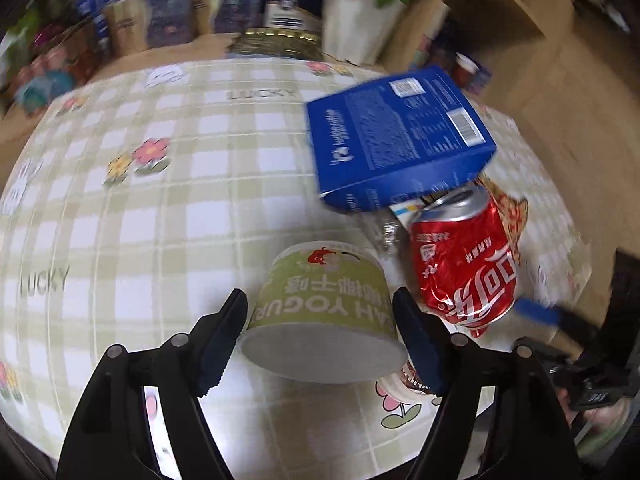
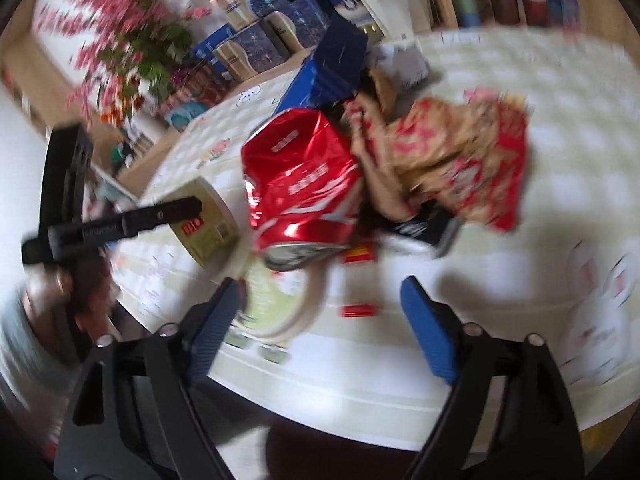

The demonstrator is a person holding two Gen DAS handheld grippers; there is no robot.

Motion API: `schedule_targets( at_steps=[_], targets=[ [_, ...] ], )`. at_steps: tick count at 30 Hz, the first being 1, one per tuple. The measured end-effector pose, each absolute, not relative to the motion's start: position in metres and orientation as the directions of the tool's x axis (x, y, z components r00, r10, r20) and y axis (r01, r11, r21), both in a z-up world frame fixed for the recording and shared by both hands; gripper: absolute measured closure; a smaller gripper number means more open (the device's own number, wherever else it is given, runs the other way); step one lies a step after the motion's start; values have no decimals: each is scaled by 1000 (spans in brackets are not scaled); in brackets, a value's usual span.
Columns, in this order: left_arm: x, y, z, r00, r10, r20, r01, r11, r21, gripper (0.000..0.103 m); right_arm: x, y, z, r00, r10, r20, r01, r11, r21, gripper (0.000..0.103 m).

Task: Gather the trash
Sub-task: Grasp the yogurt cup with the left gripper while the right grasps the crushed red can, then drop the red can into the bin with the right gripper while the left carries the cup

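A green yogurt cup (image 1: 324, 312) sits upside down between the fingers of my left gripper (image 1: 320, 344), which is shut on its sides; the cup seems slightly tilted above the checked tablecloth. A crushed red cola can (image 1: 464, 264) lies just right of it, with a blue carton (image 1: 396, 140) and a red-and-tan snack wrapper (image 1: 508, 208) behind. In the right wrist view my right gripper (image 2: 320, 320) is open and empty at the table's near edge, before the can (image 2: 304, 192), the wrapper (image 2: 460, 160), the yogurt cup (image 2: 208, 220) and a round lid (image 2: 280, 304).
The left gripper's arm (image 2: 112, 228) shows at the left of the right wrist view. A white flower pot (image 1: 356, 20) and stacked boxes (image 1: 168, 16) stand behind the table. A wooden shelf (image 1: 496, 12) is at the right. The tablecloth (image 1: 160, 200) stretches left.
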State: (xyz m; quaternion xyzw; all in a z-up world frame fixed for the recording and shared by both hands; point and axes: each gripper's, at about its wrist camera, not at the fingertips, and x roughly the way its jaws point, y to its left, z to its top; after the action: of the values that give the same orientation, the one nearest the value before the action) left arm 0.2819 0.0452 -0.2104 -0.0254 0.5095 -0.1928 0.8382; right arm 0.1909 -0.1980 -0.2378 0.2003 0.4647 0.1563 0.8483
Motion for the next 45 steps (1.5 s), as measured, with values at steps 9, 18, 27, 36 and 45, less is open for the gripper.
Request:
schedule_targets(
  at_steps=[9,18,27,36,45],
  targets=[
    [263,58,-210,465,-305,-831,249,946,-208,31,214,-173,-246,569,451,-688,86,799,595,31],
    [246,58,-214,478,-313,-821,260,943,-209,31,234,-178,-260,594,409,-693,194,763,617,56],
    [249,58,-220,442,-320,-838,250,941,-227,25,226,-187,-258,619,418,-665,153,766,624,66],
    [244,64,-219,461,-361,-811,219,932,-290,28,213,-191,-251,644,427,-635,72,793,606,69],
    [217,70,-190,531,-345,-774,198,938,-283,28,194,-197,-235,658,433,-616,14,811,585,69]
  ],
)
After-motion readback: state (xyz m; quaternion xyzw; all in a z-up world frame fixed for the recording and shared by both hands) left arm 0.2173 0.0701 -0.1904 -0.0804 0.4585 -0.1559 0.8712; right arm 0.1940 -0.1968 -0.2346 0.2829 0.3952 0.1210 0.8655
